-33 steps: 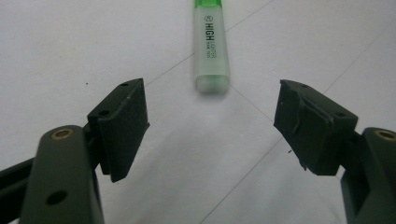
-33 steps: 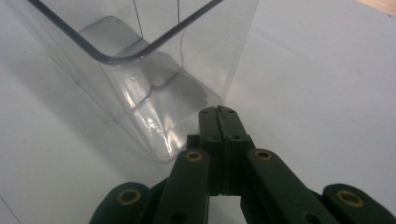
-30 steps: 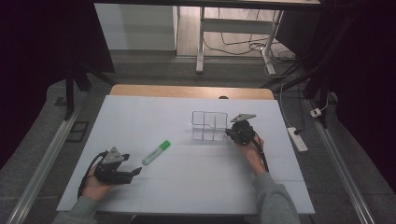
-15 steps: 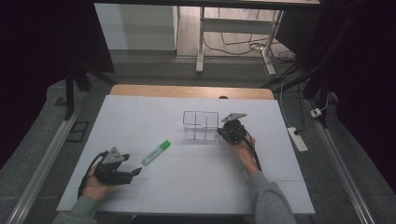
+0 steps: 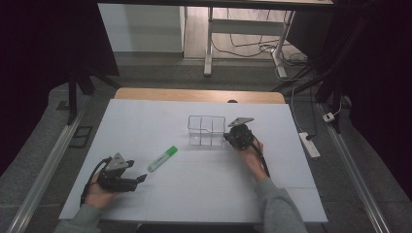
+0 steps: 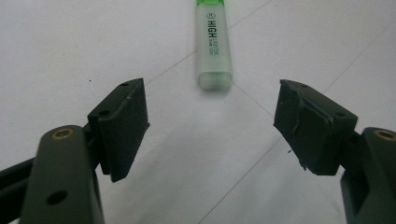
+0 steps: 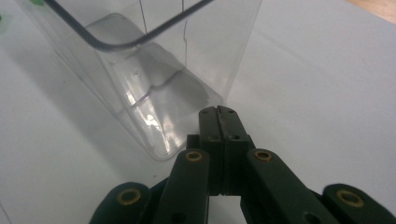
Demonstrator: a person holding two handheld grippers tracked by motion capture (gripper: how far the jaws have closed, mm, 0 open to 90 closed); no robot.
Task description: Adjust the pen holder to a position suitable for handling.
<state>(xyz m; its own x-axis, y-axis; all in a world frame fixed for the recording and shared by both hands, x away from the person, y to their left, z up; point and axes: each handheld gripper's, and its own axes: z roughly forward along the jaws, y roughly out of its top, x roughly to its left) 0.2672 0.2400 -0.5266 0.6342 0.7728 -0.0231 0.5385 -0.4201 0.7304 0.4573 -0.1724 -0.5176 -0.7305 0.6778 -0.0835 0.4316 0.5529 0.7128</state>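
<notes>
Resting on the white table, left gripper has jaws spread wide, aimed at a green highlighter lying just ahead, black "HIGH" print on its pale barrel. Right gripper, jaws pressed together on nothing, touches the clear divided box at its corner, mid-table.

Person is wearing grey sleeves; each hand is carrying a black two-jaw gripper; brass-ringed pivots are showing on dark arms; grey three-cornered plate is sitting on top; black cable is trailing.
</notes>
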